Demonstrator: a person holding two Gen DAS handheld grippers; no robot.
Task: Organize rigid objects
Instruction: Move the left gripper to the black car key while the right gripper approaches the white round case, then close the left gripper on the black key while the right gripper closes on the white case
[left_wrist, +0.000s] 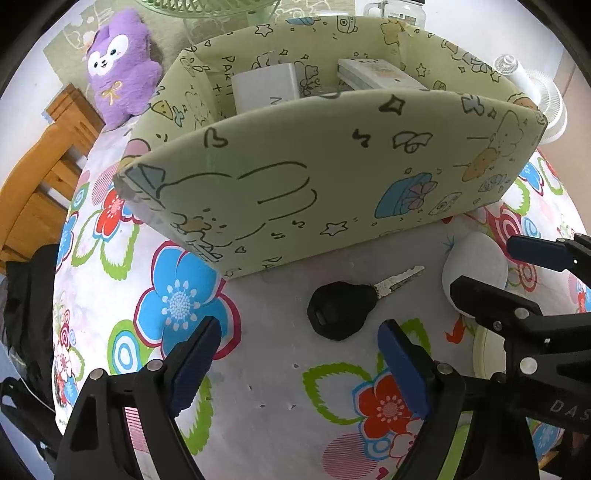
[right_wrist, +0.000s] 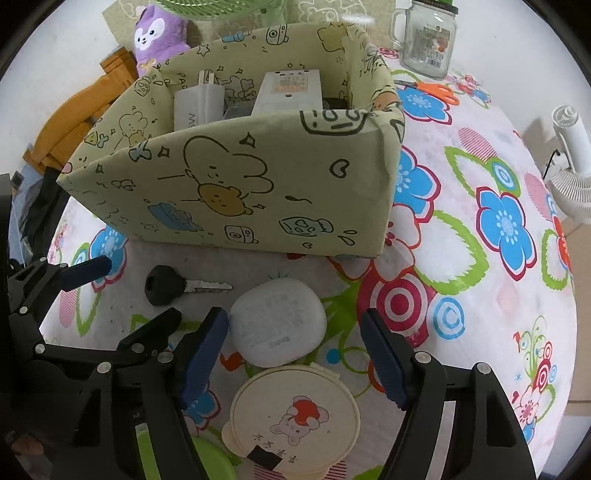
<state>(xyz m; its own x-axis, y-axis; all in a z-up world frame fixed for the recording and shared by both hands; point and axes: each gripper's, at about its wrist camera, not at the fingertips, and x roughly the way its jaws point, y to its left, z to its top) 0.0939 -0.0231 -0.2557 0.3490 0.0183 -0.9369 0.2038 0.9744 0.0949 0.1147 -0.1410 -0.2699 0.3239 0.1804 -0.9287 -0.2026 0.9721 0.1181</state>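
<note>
On my far left I see a wooden chair (left_wrist: 44, 177) pulled up beside the table, whose flowered tablecloth (left_wrist: 258, 387) covers the whole surface in blue, red and green blooms. A purple plush toy (left_wrist: 118, 74) sits at the table's back left edge, with a green fan (right_wrist: 218, 7) behind it (only its grille shows).

My left gripper (left_wrist: 299, 363) hangs just above the cloth with its blue pads spread wide, holding nothing. Just ahead of it lies a black-headed key (left_wrist: 347, 308), blade pointing right, near the front wall of the cartoon-printed storage box (left_wrist: 332, 177). Inside the box I can make out a white charger (right_wrist: 199, 103) standing at the left with its prongs up, and a white flat device (right_wrist: 291, 90) leaning at the right; something dark lies beneath them, but I cannot tell what.

Right of the key rests a white earbud case (right_wrist: 277, 328), and my right gripper (right_wrist: 295, 354) straddles it, spread wide, left pad touching or nearly touching the case, right pad well clear. Below the case, between the fingers, lies a round cream lid (right_wrist: 295, 417) with a rabbit picture.

Farther right, orange scissors (right_wrist: 436, 90) lie behind the box near a glass mug jar (right_wrist: 426, 40), and a white fan (right_wrist: 572, 166) stands off the table's right edge.
</note>
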